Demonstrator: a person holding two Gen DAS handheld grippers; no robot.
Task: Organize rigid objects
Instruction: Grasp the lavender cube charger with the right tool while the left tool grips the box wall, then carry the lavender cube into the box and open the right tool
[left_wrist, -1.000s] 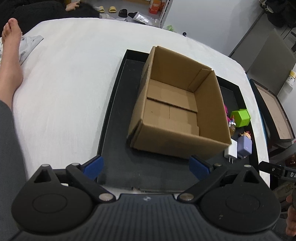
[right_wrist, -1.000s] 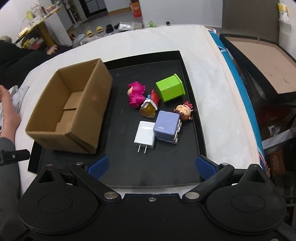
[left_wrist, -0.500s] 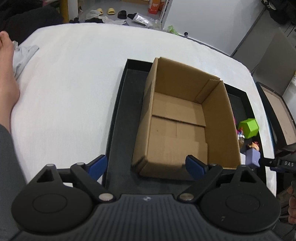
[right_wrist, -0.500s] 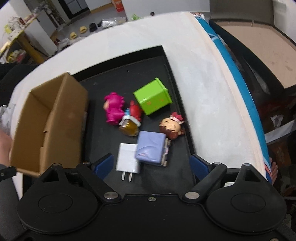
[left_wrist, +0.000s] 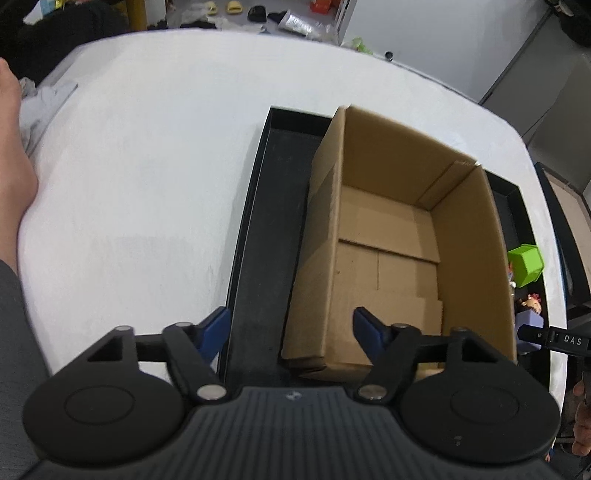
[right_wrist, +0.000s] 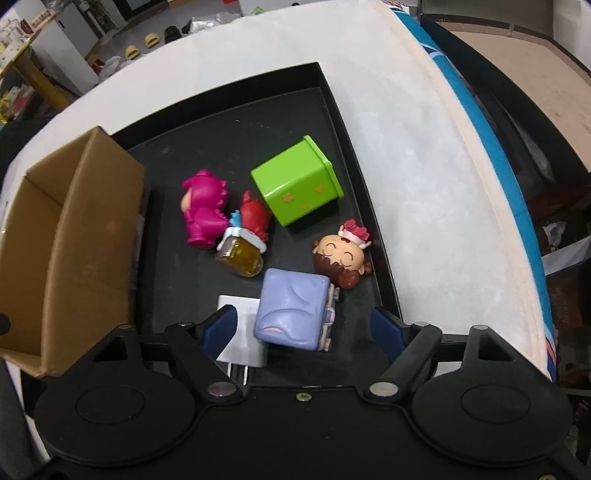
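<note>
I've got both grippers pointing steeply down over the black tray (right_wrist: 334, 92) on the white table (left_wrist: 147, 166).

Left gripper (left_wrist: 290, 326): jaws closing, not pressing on anything yet. The near-left corner of the cardboard box (left_wrist: 391, 258) sits between the blue pads; one pad is over the tray floor outside the box wall, the other is over the box interior. I see nothing inside the box, just folded bottom flaps.

Right gripper (right_wrist: 304, 326): jaws closing too, pads not yet on anything. Between them I see the purple block toy (right_wrist: 291, 308) w/ a sad face, lying on its side, and the white charger plug (right_wrist: 240, 334), prongs toward the camera, just beside it and touching or nearly so; can't tell which from this angle. Left pad overlaps the charger in view.

Rest of the items are on the tray floor, right of the box: green cube tin (right_wrist: 295, 184) tipped over, magenta figure (right_wrist: 203, 214), red figure (right_wrist: 255, 216) touching a small amber jar (right_wrist: 242, 251), and a smiling doll figure (right_wrist: 341, 256) near the tray's right wall, just beyond the purple block.

Box stands upright at the tray's left part, open top.
</note>
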